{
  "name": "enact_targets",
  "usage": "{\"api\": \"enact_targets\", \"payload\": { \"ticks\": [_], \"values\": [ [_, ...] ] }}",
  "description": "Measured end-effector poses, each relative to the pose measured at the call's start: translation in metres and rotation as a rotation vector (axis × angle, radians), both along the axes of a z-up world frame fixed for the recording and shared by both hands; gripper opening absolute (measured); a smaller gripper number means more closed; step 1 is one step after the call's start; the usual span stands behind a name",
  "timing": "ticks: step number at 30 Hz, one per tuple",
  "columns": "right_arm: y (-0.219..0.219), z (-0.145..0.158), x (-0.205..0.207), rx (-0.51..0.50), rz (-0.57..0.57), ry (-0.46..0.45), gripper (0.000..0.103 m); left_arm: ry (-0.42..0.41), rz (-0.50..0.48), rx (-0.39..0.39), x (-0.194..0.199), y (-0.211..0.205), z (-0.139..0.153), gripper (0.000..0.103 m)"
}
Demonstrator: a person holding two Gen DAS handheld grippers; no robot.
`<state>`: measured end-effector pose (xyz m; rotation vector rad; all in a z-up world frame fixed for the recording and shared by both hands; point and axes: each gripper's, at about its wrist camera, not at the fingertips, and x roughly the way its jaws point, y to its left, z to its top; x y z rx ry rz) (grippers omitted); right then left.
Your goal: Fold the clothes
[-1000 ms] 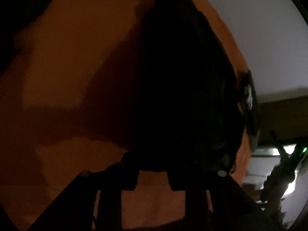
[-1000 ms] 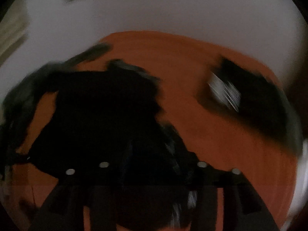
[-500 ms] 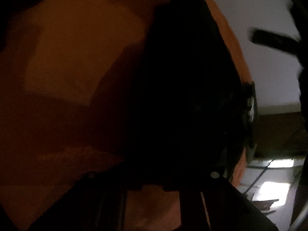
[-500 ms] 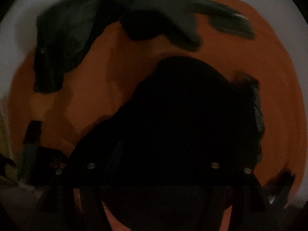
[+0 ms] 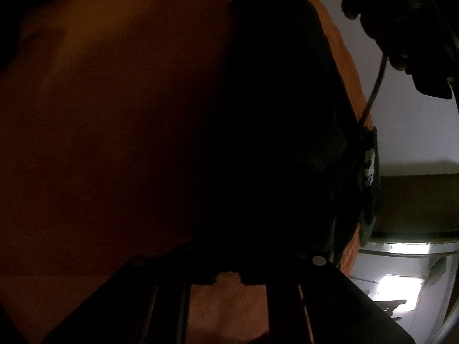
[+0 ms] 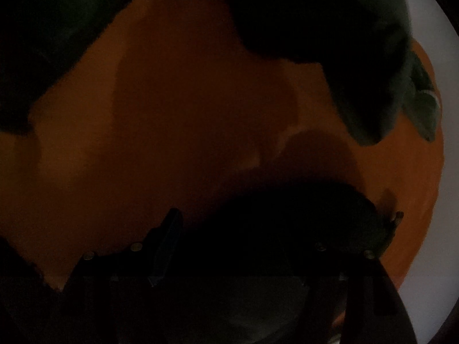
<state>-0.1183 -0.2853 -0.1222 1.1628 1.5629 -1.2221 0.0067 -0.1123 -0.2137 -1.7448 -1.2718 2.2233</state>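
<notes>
Scene: You work 2 hand-held grippers over an orange cloth (image 5: 114, 114) in very dim light.
Garment: A black garment (image 5: 281, 120) lies on the orange cloth, bunched right at your left gripper (image 5: 228, 275).
Left grip: Its fingertips sit close together at the garment's edge; whether they pinch fabric, you cannot tell.
Right grip: Your right gripper (image 6: 243, 246) stands with fingers spread, dark fabric (image 6: 287, 218) mounded between them, apparently not clamped.
Risk: Lifting now could catch only 1 layer, or the orange cloth too, skewing the fold.
Hidden: Darkness swallows seams and edges; a grey-green garment (image 6: 373, 71) is cut off at the top.
</notes>
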Motion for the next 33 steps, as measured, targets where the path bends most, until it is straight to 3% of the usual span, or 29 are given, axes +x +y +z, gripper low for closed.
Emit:
{"api": "enact_targets", "payload": {
  "ticks": [1,3,5,7,8,12,15,18,21,23,24,25,27,29,31,33],
  "values": [
    [0.002,-0.004,-0.001,0.022,0.019,0.031,0.064,0.002,-0.006,-0.010,0.001,-0.001,0.001,0.011],
    [0.007,-0.011,-0.006,0.066,0.030,0.057,0.052,0.005,-0.025,-0.024,0.002,-0.002,0.004,0.010],
    [0.018,-0.015,-0.019,0.103,0.000,0.070,0.001,0.012,-0.048,-0.039,0.001,-0.002,0.006,0.010],
    [0.026,0.001,-0.035,0.016,-0.080,0.022,0.000,0.028,-0.085,-0.095,-0.005,-0.006,0.013,0.010],
    [0.032,0.020,-0.046,-0.081,-0.122,0.010,0.000,0.035,-0.096,-0.118,-0.009,-0.007,0.017,0.010],
    [0.072,0.129,-0.107,-0.524,-0.357,-0.034,0.000,0.151,-0.123,-0.296,-0.044,-0.031,0.073,0.010],
    [0.115,0.218,-0.148,-0.789,-0.472,0.034,0.000,0.285,-0.125,-0.449,-0.079,-0.044,0.136,0.010],
    [0.172,0.306,-0.178,-1.016,-0.573,0.110,0.000,0.410,-0.123,-0.555,-0.140,-0.033,0.226,0.008],
    [0.238,0.388,-0.201,-1.221,-0.647,0.202,0.000,0.602,-0.136,-0.736,-0.183,0.005,0.331,0.008],
    [0.290,0.441,-0.206,-1.370,-0.686,0.247,0.000,0.741,-0.119,-0.793,-0.194,0.031,0.399,0.008],
    [0.316,0.468,-0.209,-1.445,-0.706,0.270,0.000,0.797,-0.113,-0.795,-0.170,0.021,0.424,0.009],
    [0.341,0.485,-0.207,-1.509,-0.733,0.262,0.000,0.868,-0.110,-0.788,-0.165,0.042,0.452,0.009],
    [0.394,0.517,-0.184,-1.642,-0.763,0.231,0.000,0.988,-0.117,-0.786,-0.154,0.086,0.496,0.009],
    [0.432,0.521,-0.131,-1.700,-0.715,0.258,0.000,1.055,-0.142,-0.815,-0.106,0.098,0.505,0.009],
    [0.455,0.499,-0.095,-1.687,-0.684,0.273,0.000,1.064,-0.193,-0.867,-0.086,0.137,0.476,0.010],
    [0.469,0.446,-0.062,-1.628,-0.687,0.239,0.000,1.019,-0.249,-0.908,-0.058,0.147,0.426,0.010]
  ]
}}
